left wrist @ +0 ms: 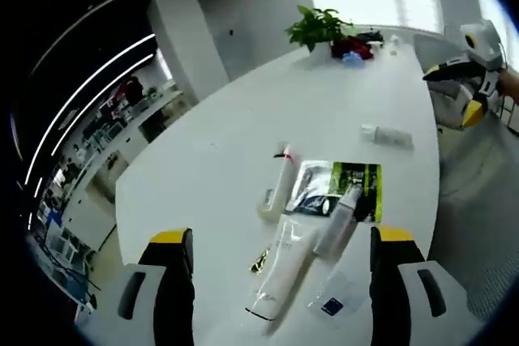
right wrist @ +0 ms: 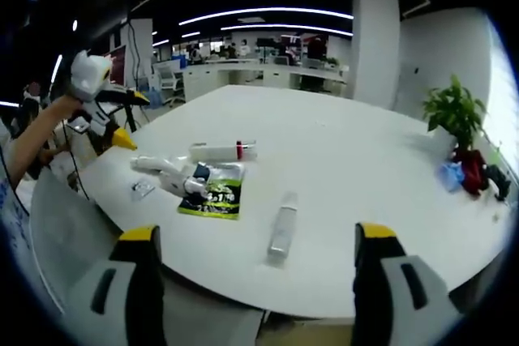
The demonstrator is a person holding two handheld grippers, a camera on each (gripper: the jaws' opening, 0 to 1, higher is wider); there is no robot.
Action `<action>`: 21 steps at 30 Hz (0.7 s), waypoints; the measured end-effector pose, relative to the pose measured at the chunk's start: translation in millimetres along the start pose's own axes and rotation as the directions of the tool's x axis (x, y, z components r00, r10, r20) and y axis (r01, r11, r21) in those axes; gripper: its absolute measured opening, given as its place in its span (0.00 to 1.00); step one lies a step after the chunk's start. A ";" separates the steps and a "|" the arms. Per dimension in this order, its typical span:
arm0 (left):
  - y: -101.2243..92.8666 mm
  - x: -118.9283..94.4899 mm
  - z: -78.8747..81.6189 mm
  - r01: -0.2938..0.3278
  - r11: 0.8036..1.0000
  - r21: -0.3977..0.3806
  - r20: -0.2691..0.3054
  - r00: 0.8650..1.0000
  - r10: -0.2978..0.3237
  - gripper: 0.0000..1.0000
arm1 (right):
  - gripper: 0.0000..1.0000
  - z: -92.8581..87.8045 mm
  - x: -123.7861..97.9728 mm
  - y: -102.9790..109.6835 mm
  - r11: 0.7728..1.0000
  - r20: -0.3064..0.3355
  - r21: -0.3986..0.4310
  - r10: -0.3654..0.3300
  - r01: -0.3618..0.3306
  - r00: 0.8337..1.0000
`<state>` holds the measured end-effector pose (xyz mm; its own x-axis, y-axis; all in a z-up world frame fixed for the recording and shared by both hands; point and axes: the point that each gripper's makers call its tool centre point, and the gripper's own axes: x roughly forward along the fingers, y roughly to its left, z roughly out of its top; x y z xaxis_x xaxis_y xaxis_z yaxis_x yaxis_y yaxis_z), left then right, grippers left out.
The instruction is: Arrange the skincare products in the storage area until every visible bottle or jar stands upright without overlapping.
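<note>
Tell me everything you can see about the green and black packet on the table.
The green and black packet is a flat, glossy-looking sachet, bright green along its edges with a dark printed panel and pale lettering too small to read. It lies flat on the white table, near the edge closest to the left gripper. A pale tube lies across it, its capped end resting on the dark panel. In the right gripper view the packet sits beside a cluster of white tubes, apart from the lone tube nearer that camera.

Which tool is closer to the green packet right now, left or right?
Left. The left tool hovers just short of the green packet, over the tubes beside it. The right tool hangs back past the table edge, with a clear bottle between.
</note>
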<state>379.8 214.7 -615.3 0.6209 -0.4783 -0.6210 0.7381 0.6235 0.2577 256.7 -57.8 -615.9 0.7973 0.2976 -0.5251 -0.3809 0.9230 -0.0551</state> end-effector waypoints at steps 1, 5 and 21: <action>0.5 4.6 1.5 0.010 1.000 0.010 -0.006 1.000 -0.010 0.87 | 1.00 -0.3 0.5 0.4 1.000 -0.002 0.001 0.001 -0.001 1.000; 1.7 20.2 4.8 0.047 0.998 0.036 -0.033 0.998 -0.046 0.85 | 1.00 -0.7 2.3 1.5 1.000 -0.005 0.004 0.003 -0.003 1.000; 6.8 81.6 8.4 0.182 0.979 0.090 -0.148 0.975 -0.167 0.76 | 1.00 1.4 10.7 7.6 1.000 -0.016 0.015 0.010 -0.009 1.000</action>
<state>437.7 174.7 -658.1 0.4426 -0.4791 -0.7580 0.8594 0.4680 0.2060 263.0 -47.3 -620.8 0.7859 0.3026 -0.5392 -0.3816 0.9236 -0.0378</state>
